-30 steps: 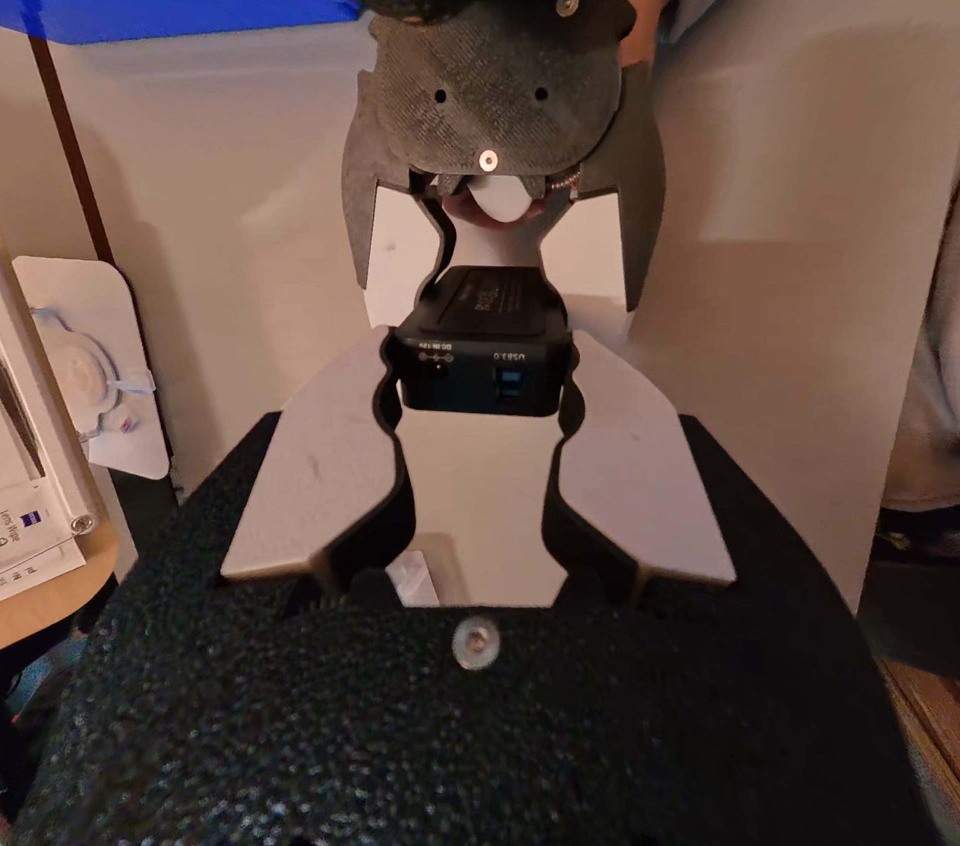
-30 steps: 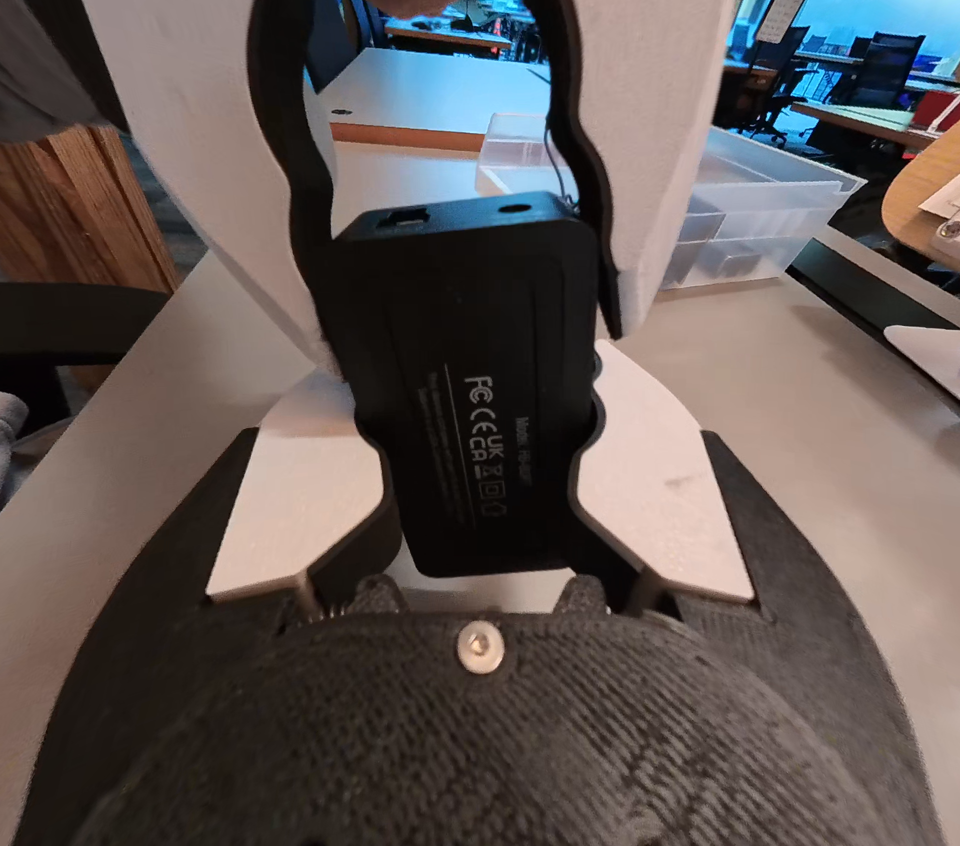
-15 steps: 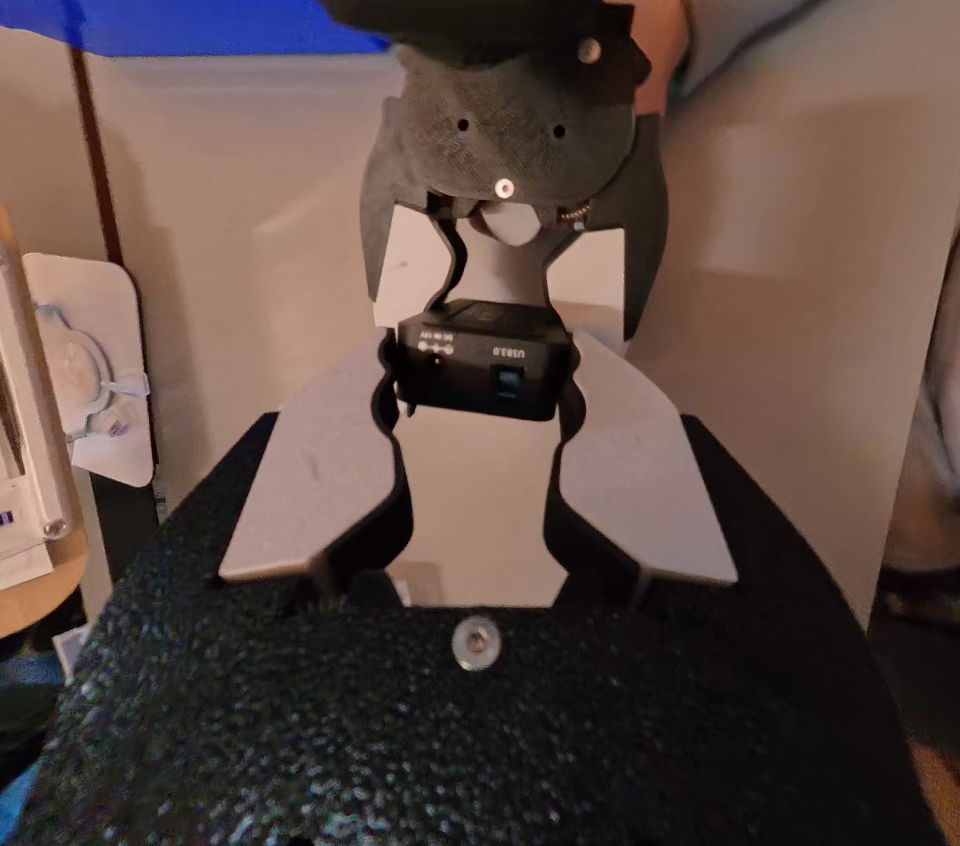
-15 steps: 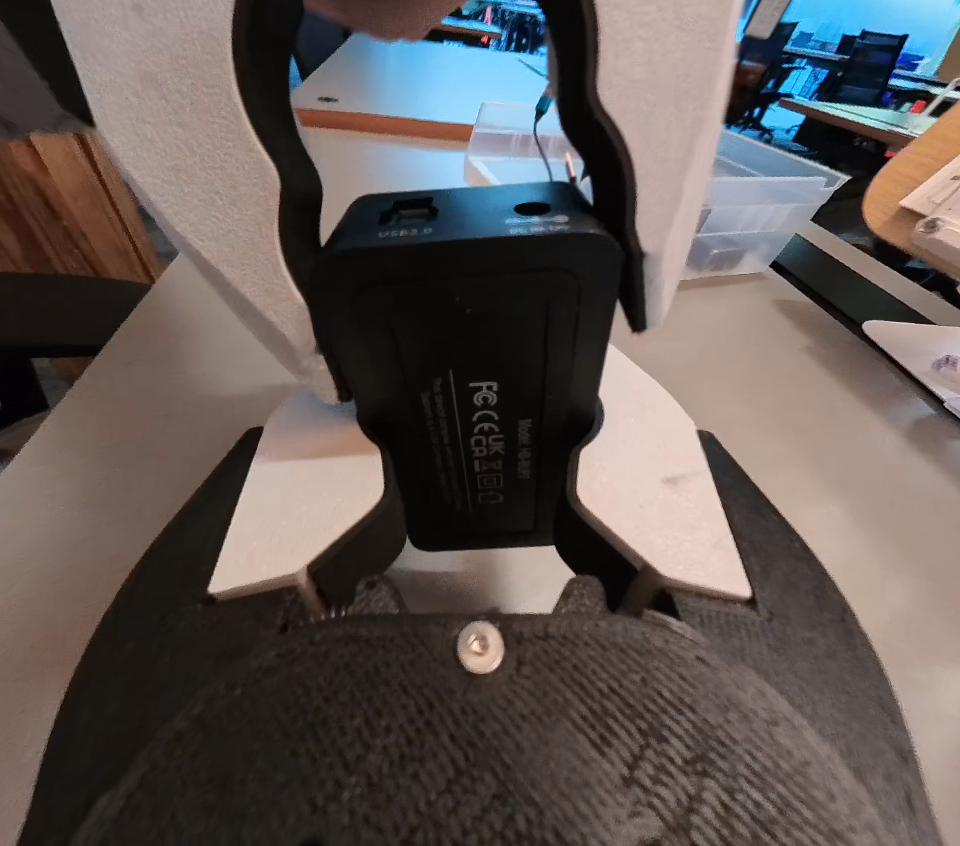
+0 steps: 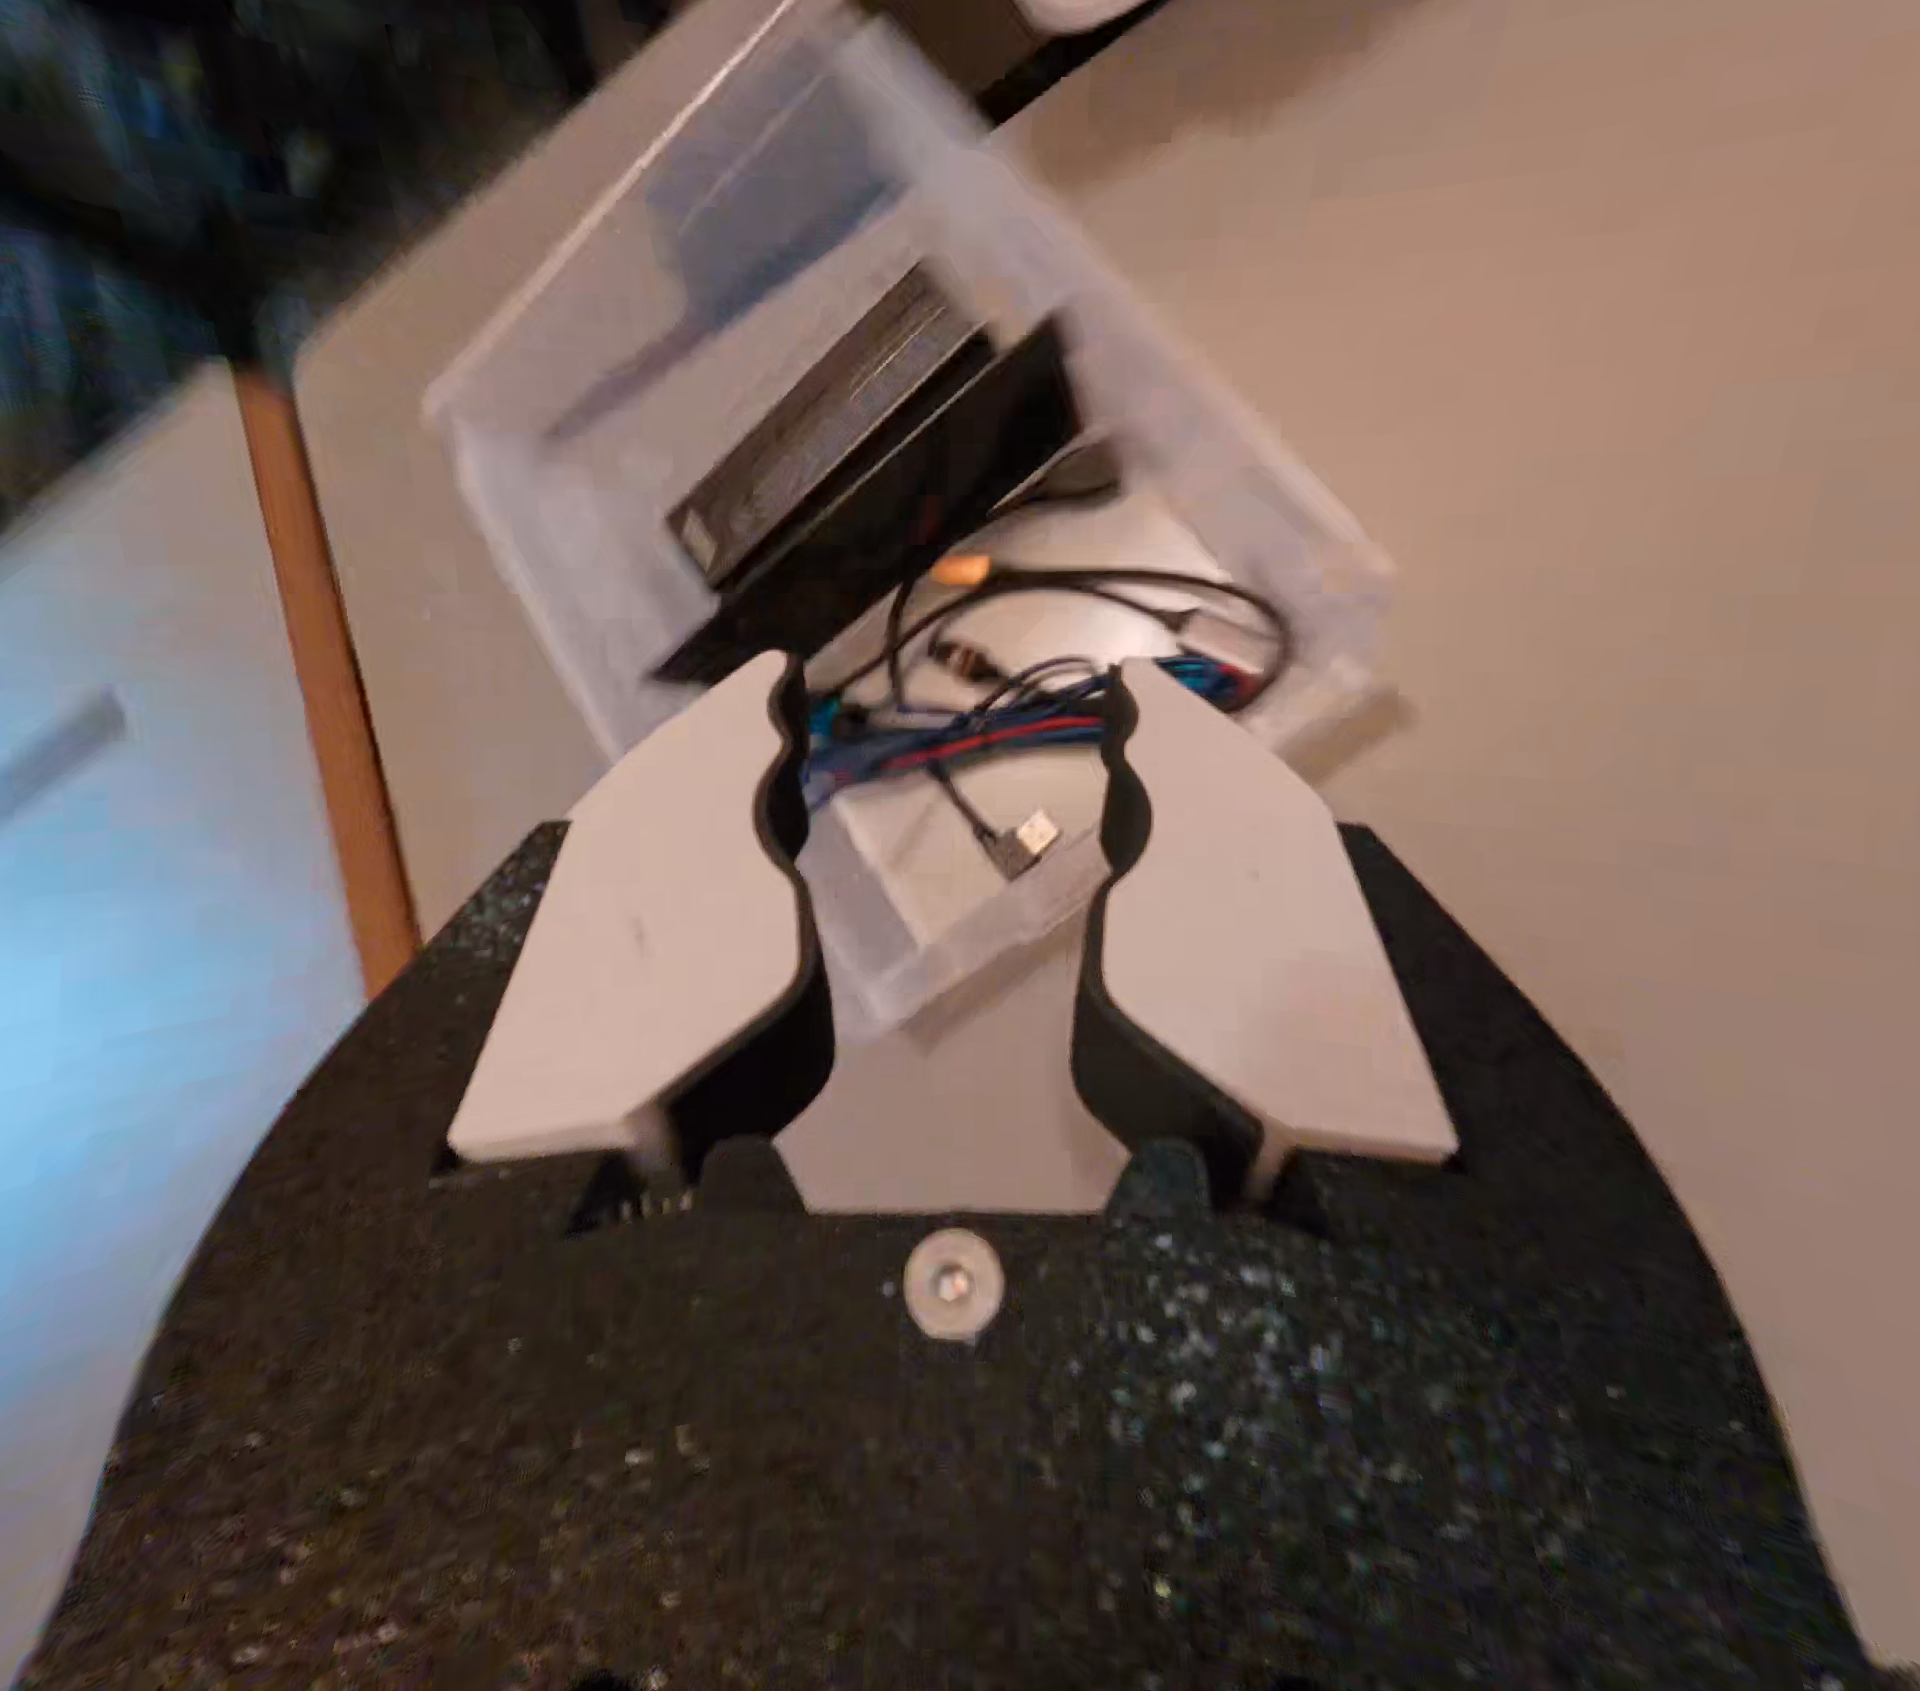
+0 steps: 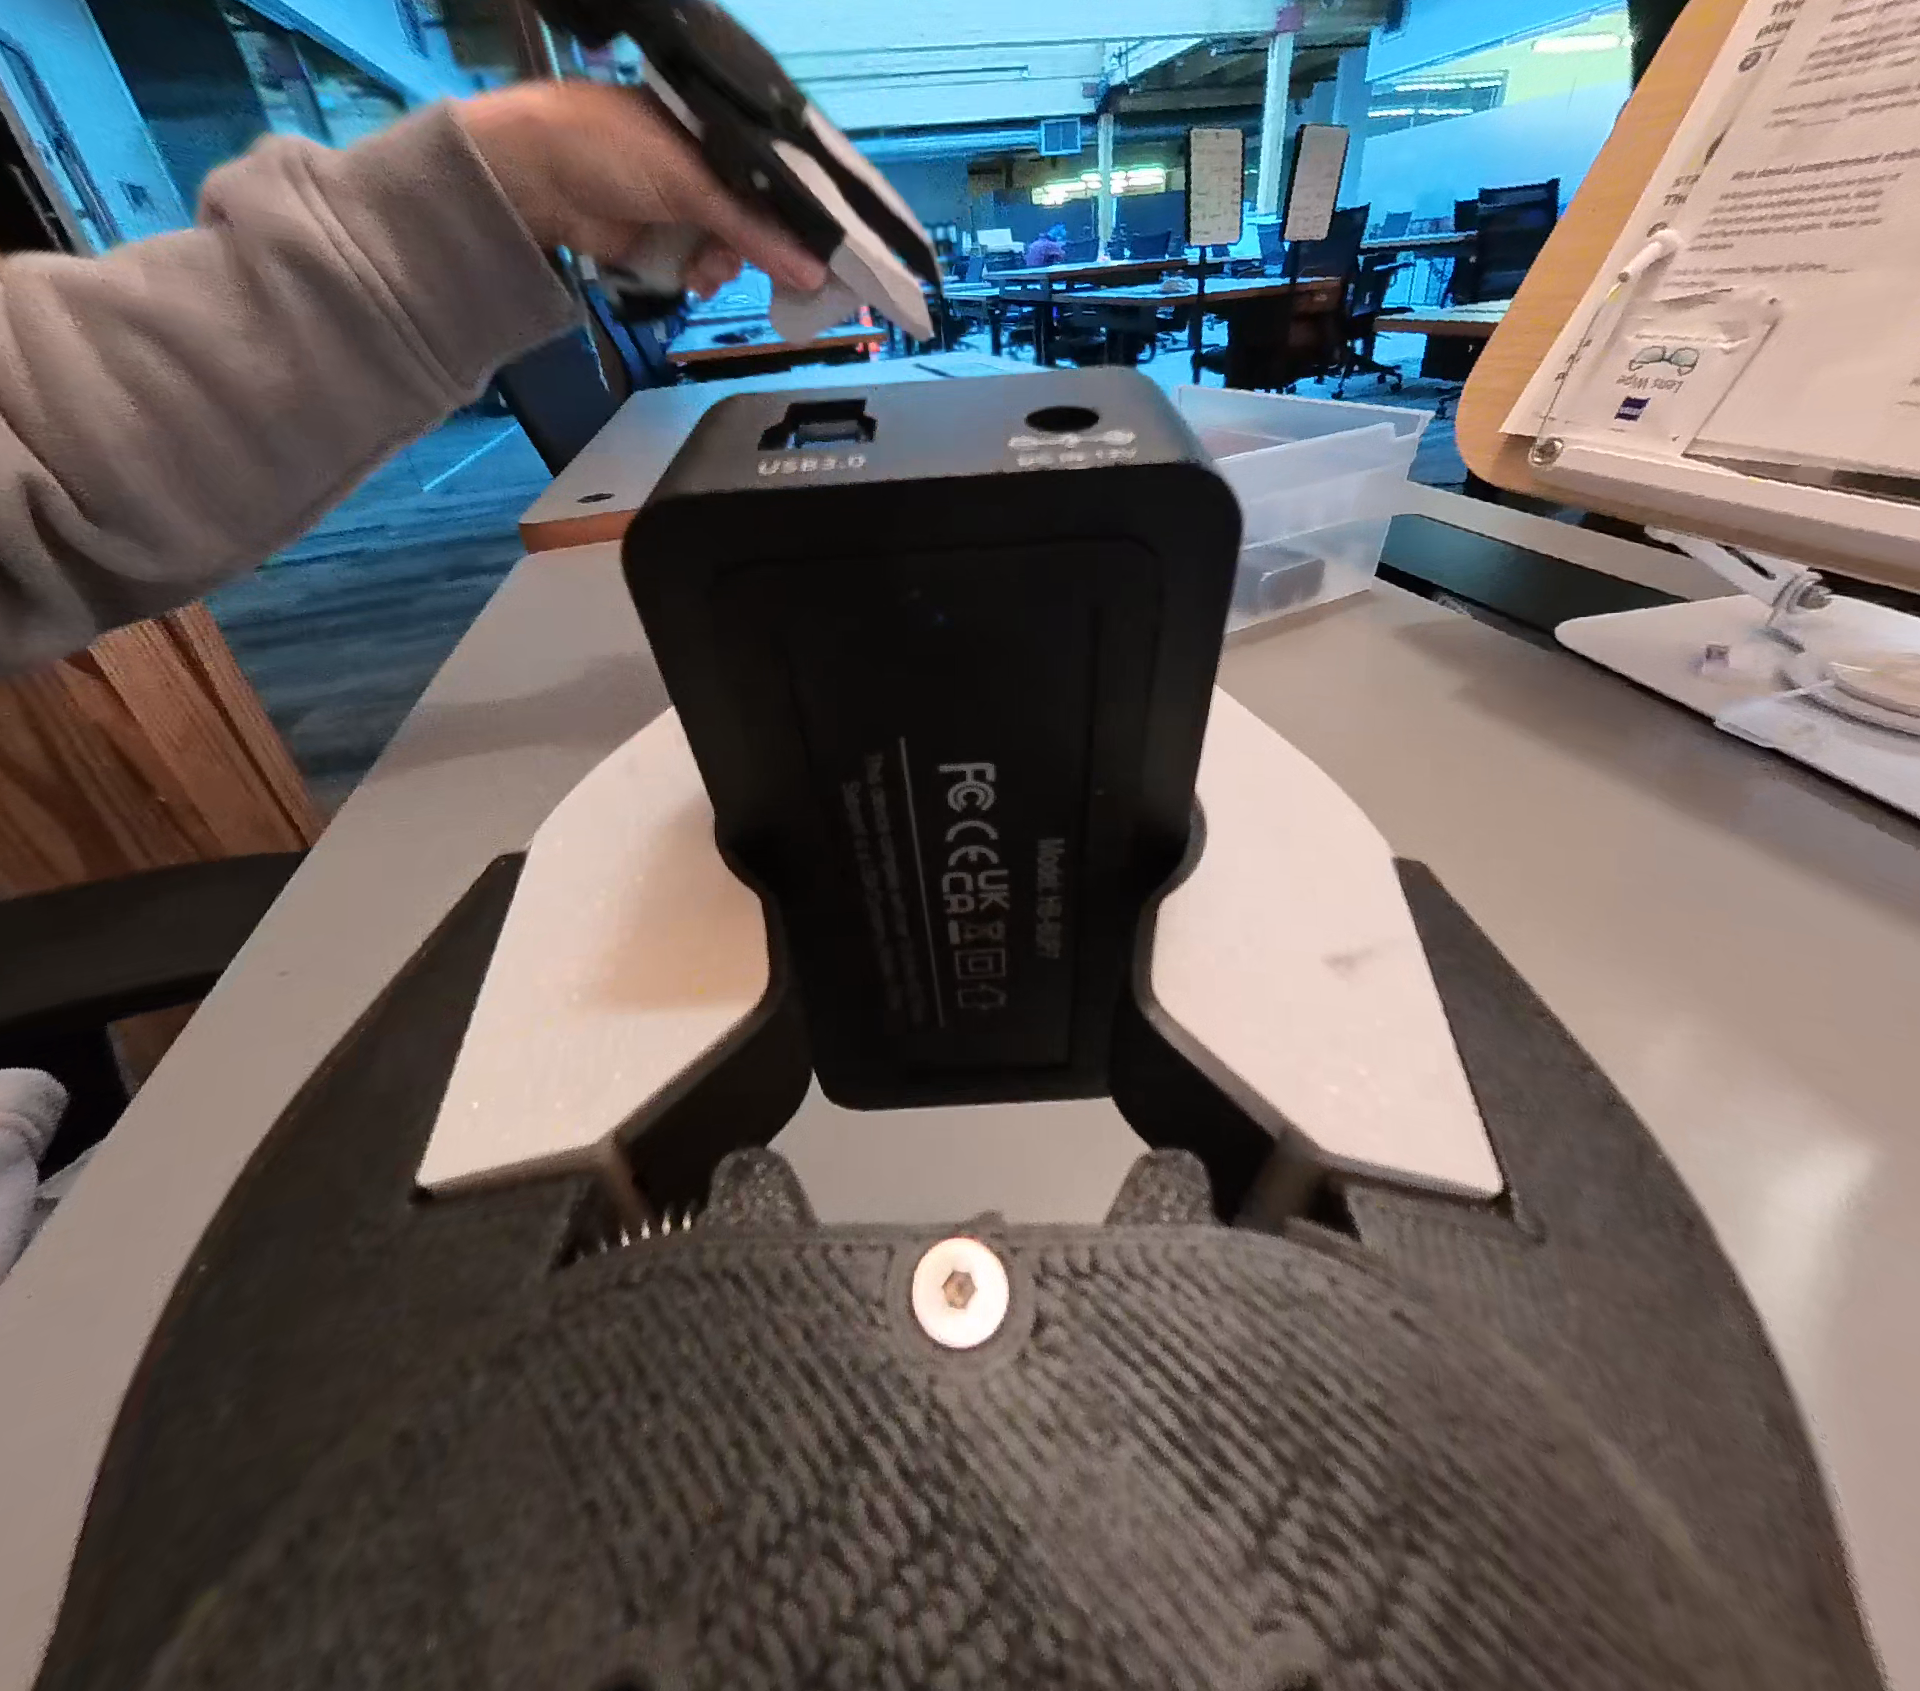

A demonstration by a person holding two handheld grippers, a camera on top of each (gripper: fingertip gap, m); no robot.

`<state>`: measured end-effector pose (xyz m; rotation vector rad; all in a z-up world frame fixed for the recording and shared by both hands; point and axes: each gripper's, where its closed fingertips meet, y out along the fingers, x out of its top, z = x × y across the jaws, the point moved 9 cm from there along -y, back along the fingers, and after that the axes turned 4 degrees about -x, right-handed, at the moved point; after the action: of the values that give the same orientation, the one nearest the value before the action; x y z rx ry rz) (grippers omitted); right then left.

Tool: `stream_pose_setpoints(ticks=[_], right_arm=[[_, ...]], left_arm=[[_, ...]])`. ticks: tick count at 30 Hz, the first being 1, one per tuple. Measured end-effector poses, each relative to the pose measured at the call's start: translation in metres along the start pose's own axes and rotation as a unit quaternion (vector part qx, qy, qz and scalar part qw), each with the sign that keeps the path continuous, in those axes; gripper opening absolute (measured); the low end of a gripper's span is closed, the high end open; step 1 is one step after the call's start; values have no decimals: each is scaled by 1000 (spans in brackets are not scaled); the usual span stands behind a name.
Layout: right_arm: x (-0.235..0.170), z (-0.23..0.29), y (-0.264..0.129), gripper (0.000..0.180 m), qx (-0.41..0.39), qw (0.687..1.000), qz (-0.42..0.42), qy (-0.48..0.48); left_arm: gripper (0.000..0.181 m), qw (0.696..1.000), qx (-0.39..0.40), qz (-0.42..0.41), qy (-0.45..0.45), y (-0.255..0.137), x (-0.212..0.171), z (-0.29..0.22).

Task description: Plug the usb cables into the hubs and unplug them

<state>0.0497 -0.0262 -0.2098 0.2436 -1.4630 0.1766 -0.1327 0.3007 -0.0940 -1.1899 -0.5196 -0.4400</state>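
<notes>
My right gripper (image 6: pixel 961 810) is shut on a black USB hub (image 6: pixel 935 685) and holds it above the table, its port end pointing away. My left gripper (image 5: pixel 956 706) is open and empty, above the near end of a clear plastic bin (image 5: pixel 1340 561). In the bin lie black hubs (image 5: pixel 831 436) and a tangle of blue, red and black cables (image 5: pixel 997 727) with a loose USB plug (image 5: pixel 1029 841). The left gripper also shows in the right wrist view (image 6: pixel 883 259), held by a hand in a grey sleeve, up and left of the hub.
The grey table (image 6: pixel 1558 862) carries a second clear bin (image 6: pixel 1309 488) behind the hub. A tilted board with papers (image 6: pixel 1714 239) on a white stand (image 6: pixel 1766 665) stands at the right. A wooden unit (image 6: pixel 125 758) is at the left.
My left gripper let go of the hub's far end and swung away to the clear bin. My right gripper still holds the hub, now tilted more upright.
</notes>
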Motion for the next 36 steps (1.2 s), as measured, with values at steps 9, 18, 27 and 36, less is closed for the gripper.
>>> stream_pose_setpoints(ticks=[9, 18, 27, 36], right_arm=[[-3, 3, 4, 74, 15, 1000, 7, -3], [-3, 4, 2, 74, 24, 1000, -1, 0], [2, 6, -6, 74, 76, 997, -32, 3], [3, 4, -10, 74, 98, 994, -49, 11]], left_arm=[[58, 933, -10, -21, -359, 70, -91, 33], [47, 881, 139, -41, -451, 94, -90, 15], [16, 868, 134, -66, -474, 103, -90, 40], [3, 929, 103, -171, -312, 90, -79, 22]])
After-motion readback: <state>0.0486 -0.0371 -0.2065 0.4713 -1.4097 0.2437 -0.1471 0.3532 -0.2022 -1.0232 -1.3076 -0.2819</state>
